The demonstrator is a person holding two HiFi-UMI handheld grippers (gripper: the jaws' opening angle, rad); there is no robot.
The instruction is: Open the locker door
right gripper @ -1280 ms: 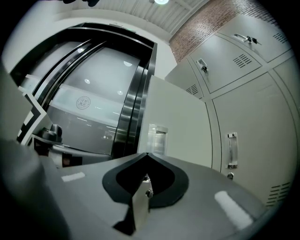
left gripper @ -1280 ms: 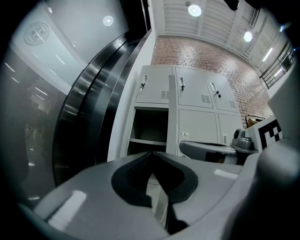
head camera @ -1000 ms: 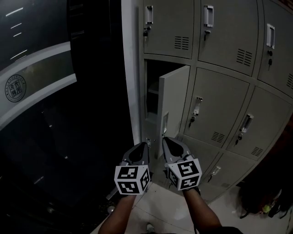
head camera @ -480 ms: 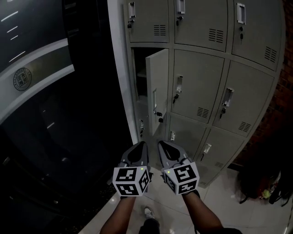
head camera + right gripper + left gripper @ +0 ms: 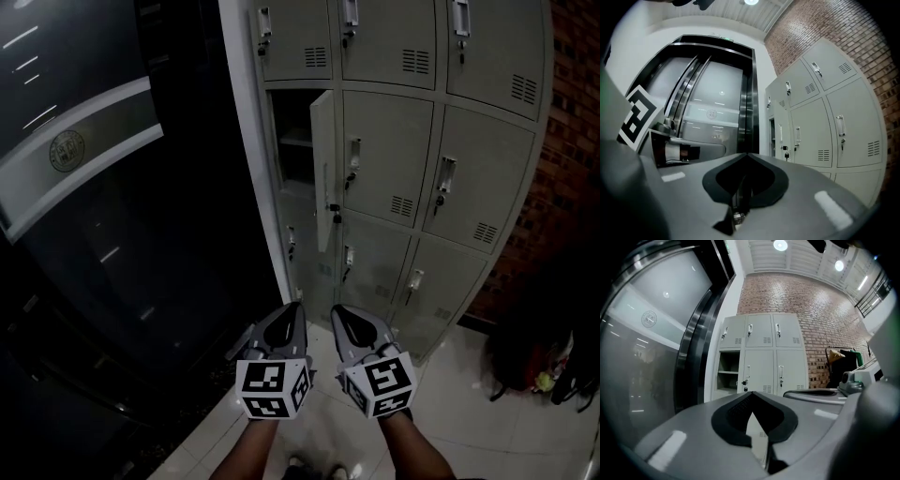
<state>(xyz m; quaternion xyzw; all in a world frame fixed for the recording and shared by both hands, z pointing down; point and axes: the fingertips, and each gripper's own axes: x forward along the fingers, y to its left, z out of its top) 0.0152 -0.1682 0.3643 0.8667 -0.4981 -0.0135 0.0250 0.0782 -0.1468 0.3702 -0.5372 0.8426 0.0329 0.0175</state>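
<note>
The grey locker bank (image 5: 412,122) stands ahead. The left locker of its middle row (image 5: 292,150) is open, and its door (image 5: 324,169) is swung out toward me with keys hanging at its lock. Both grippers hang low and side by side, well short of the lockers and touching nothing. My left gripper (image 5: 295,309) is shut and empty. So is my right gripper (image 5: 339,311). The left gripper view shows the open compartment (image 5: 728,376) with its shelf beyond the closed tips (image 5: 751,393). In the right gripper view the open door (image 5: 780,136) is far off past the gripper (image 5: 746,155).
A dark glass wall with a round emblem (image 5: 67,150) runs along the left, right up to the lockers. A brick wall (image 5: 572,141) stands at the right, with dark bags (image 5: 539,375) on the pale tiled floor (image 5: 459,412) below it.
The lockers have drawn farther off in the head view and the open door now shows nearly edge-on. Both grippers stay shut and side by side.
</note>
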